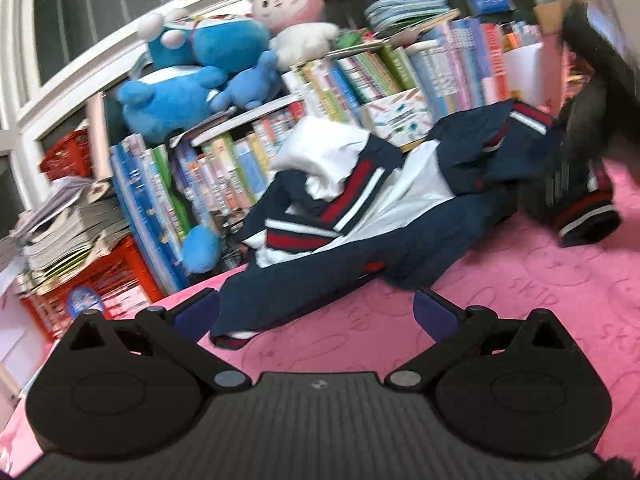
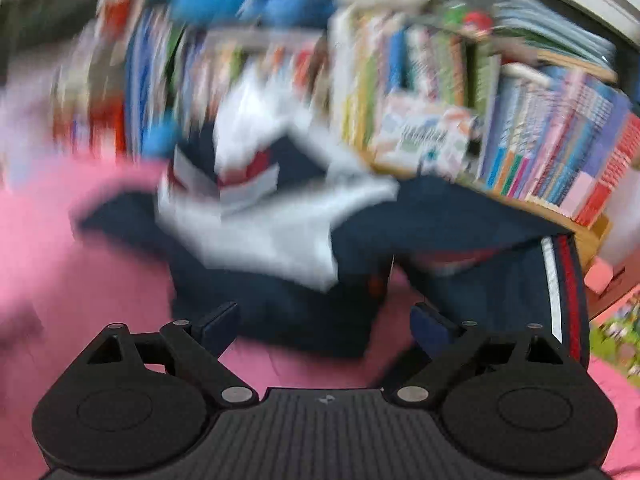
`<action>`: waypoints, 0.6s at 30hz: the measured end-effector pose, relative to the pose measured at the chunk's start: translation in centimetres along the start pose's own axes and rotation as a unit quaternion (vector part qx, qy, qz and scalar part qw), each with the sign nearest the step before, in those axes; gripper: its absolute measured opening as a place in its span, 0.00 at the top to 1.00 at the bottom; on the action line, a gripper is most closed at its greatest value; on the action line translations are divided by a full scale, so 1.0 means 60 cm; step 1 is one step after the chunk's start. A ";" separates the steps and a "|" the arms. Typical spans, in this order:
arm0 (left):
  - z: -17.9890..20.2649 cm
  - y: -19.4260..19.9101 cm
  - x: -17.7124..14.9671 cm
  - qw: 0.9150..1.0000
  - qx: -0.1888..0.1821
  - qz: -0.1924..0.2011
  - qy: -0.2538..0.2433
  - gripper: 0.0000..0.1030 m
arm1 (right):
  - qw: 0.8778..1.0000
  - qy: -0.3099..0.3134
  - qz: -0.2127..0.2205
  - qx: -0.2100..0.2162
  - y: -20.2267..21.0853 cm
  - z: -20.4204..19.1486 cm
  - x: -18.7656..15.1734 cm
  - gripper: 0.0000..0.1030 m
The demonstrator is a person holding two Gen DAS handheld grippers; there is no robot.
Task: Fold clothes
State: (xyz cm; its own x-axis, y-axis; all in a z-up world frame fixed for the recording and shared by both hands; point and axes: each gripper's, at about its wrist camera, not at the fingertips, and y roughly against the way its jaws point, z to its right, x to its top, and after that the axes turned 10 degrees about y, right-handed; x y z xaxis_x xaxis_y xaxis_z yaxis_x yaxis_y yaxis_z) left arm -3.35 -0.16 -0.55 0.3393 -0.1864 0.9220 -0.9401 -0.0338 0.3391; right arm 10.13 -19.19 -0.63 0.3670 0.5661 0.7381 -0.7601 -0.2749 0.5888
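On the pink mat (image 1: 520, 300) in front of me lies a dark blue jacket (image 1: 320, 264) with red and white stripes and a white inside; it is crumpled and spread out, not folded; its top part leans up against the books (image 1: 224, 168), and one sleeve reaches off to the right.

My left tool (image 1: 316, 312) is spread wide and holds nothing; its left finger (image 1: 198, 308) sits just beside the low hem of the jacket, and I cannot tell if they touch; its right finger (image 1: 434, 312) is over bare pink mat.

In the left view I see my right tool (image 1: 568, 184) as a dark blur by the striped cuff at the far right; I cannot tell from there if it touches the cloth.

My right tool (image 2: 324, 324) is also spread wide in its own view, with nothing pinched between its fingers; that view is very blurry; the dark blue cloth of the jacket (image 2: 280, 304) lies right in front of the gap, and a sleeve with a red and white stripe (image 2: 560, 280) hangs near the right finger.

Behind the jacket stand rows of bright books; on top of them sit blue plush toys (image 1: 192, 80) and a pink and white plush bunny (image 1: 292, 8); at the left there is a red crate (image 1: 112, 280) with a pile of papers (image 1: 68, 232) on it.
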 end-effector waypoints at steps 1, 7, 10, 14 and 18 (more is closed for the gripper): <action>-0.001 -0.002 0.003 1.000 -0.002 -0.007 0.000 0.00 | 0.999 0.031 -0.012 -0.006 -0.013 -0.017 -0.014 0.11; 0.004 -0.022 -0.002 0.999 0.014 -0.032 0.007 0.00 | 0.981 0.171 0.024 -0.094 -0.077 -0.109 -0.026 0.08; 0.009 -0.032 -0.011 0.999 0.019 -0.041 0.000 0.00 | 0.980 0.160 0.054 -0.106 -0.090 -0.116 0.009 0.18; 0.014 -0.056 0.012 0.999 -0.001 -0.051 -0.003 0.00 | 0.986 0.094 0.096 -0.095 -0.067 -0.089 0.061 0.60; 0.025 -0.098 0.054 0.994 -0.019 -0.043 -0.101 0.00 | 0.985 0.031 0.144 -0.089 -0.021 -0.039 0.090 0.61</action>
State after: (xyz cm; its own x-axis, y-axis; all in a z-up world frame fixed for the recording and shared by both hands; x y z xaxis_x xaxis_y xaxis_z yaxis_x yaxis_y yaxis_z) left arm 3.20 -2.05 0.14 0.4014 -0.3776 0.8344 -0.9048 -0.0220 0.4253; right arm 11.85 -13.97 1.87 0.0923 0.5323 0.8415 -0.9122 -0.2936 0.2858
